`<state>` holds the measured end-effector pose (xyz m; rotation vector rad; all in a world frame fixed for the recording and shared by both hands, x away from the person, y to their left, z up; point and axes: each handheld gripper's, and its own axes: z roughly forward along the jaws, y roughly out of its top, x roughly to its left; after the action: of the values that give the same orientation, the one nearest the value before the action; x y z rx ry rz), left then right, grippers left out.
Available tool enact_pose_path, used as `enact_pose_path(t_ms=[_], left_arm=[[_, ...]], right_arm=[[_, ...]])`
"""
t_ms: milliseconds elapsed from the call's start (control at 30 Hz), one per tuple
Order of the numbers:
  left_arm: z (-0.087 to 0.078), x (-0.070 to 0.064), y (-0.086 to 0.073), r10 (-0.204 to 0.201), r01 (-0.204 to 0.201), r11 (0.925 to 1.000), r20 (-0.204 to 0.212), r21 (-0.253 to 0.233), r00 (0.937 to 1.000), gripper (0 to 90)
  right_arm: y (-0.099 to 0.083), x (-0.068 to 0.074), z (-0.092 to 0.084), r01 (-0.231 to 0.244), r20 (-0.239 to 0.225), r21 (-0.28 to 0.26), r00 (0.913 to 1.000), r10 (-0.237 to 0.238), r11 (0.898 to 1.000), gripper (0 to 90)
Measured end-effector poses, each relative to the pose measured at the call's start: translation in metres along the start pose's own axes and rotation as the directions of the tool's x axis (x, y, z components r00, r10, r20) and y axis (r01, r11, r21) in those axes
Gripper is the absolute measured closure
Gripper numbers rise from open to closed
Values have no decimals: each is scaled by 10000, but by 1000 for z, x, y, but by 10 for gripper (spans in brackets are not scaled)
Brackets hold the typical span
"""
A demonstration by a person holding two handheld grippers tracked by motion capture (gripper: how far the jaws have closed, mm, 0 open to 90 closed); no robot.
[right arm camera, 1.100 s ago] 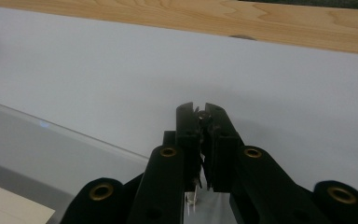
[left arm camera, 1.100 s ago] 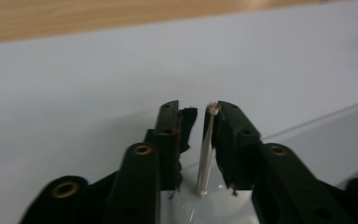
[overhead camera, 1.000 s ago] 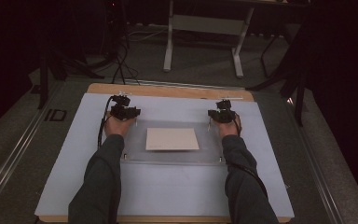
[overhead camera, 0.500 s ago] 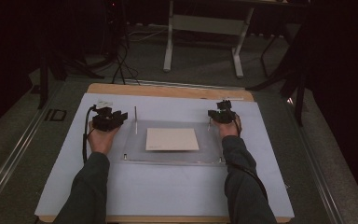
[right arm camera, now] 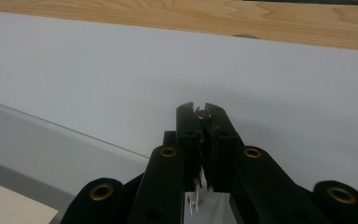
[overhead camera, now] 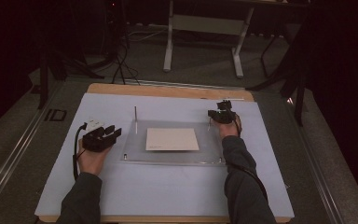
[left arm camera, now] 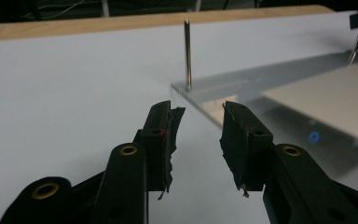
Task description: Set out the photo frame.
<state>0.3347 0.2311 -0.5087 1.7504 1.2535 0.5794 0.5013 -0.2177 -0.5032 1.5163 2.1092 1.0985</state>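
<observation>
1. The work in hand looks like standing pins in the corners of the clear plate (overhead camera: 168, 156). The right gripper (overhead camera: 213, 114) is clamped shut on a thin pin (overhead camera: 209, 123). In the right gripper view the pin (right arm camera: 196, 198) runs down between the pads of the right gripper (right arm camera: 201, 109) to the plate corner below.
2. The left gripper (overhead camera: 117, 132) holds nothing. Its jaws have just been opening and stand about half apart, with only white mat showing between them in the left gripper view (left arm camera: 198, 112).
3. A second pin (left arm camera: 187, 53) stands upright by itself just ahead of the left jaws, at the plate's nearest corner (left arm camera: 242, 86), and apart from the fingertips. I judge this pin placed and released.
4. Next move, as I read it: the right jaws should open only once their pin stands straight and seated, then draw back without brushing it. Whether it is fully seated I cannot tell.
5. The free pin is slim and tall, so a sideways knock from the left jaws could tip it.
6. A pale sheet (overhead camera: 172, 139) lies in the middle of the plate, between the two grippers and touching neither.
7. Everything rests on a white mat (overhead camera: 168, 191) over a wooden table (right arm camera: 214, 18), whose bare edge lies beyond the right jaws. Nothing blocks either gripper.
</observation>
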Motion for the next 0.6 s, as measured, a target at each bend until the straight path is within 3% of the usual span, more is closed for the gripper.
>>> enact_pose_path(t_ms=[33, 67, 233, 400, 500, 600], left_arm=[[0, 0, 0, 0, 0, 10000, 0, 0, 10000, 630], [-8, -4, -11, 182, -182, 9996, 21, 203, 9998, 629], [-15, -11, -24, 69, -78, 9995, 299, 291, 9995, 630], [-21, -32, -41, 335, -400, 9958, 793, 826, 9963, 649], [-24, -39, -46, 436, -529, 9948, 1042, 876, 9936, 673], [-35, -52, -53, 367, -445, 9976, 1432, 522, 9890, 715]], right_arm=[[0, 0, 0, 6, -3, 0, 10000, -6, 10000, 858], [0, 0, 0, 11, -32, -16, 10000, -11, 10000, 859], [0, 0, 0, 15, -30, -9, 10000, -15, 10000, 859], [0, -1, 0, -11, -53, -10, 10000, 11, 10000, 858], [0, -1, 1, -19, -71, -13, 10000, 19, 10000, 858], [-1, -1, 0, -28, -82, -29, 10000, 28, 10000, 859]])
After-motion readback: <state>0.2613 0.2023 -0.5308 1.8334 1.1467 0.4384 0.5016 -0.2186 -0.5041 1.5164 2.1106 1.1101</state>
